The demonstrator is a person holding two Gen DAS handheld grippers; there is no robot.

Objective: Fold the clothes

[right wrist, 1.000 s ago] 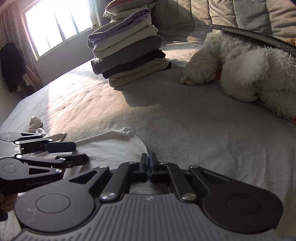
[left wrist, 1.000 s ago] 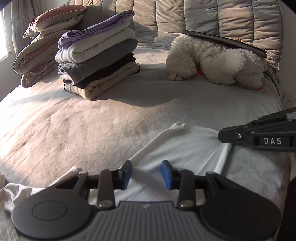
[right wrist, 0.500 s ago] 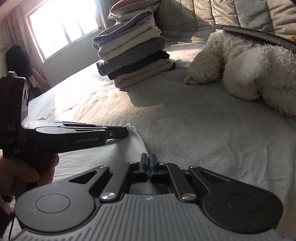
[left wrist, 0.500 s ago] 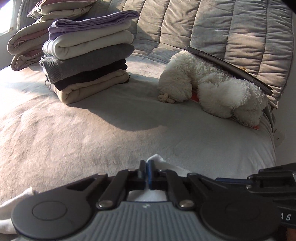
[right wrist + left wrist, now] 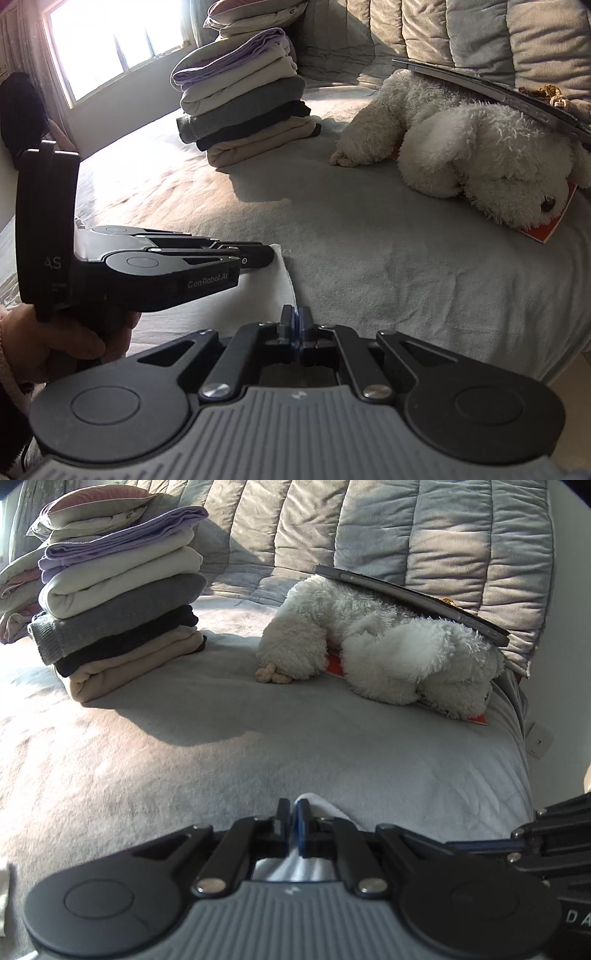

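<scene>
A white garment (image 5: 317,806) lies on the grey bed at the near edge. My left gripper (image 5: 293,819) is shut on its white cloth, which bunches up between the blue pads. In the right wrist view the same white garment (image 5: 275,291) spreads under the left gripper (image 5: 269,256), held by a person's hand (image 5: 62,336). My right gripper (image 5: 296,325) is shut on the garment's right edge. Most of the garment is hidden under the gripper bodies.
A stack of folded clothes (image 5: 118,616) stands at the back left, pillows (image 5: 92,513) behind it. A white plush dog (image 5: 388,653) lies at the back right under a dark flat device (image 5: 410,598). The bed's right edge (image 5: 517,775) drops off near a wall socket.
My left gripper went from open to shut on the white garment and has lifted and moved forward with it. The right gripper stayed shut; the two grippers have come closer together.
</scene>
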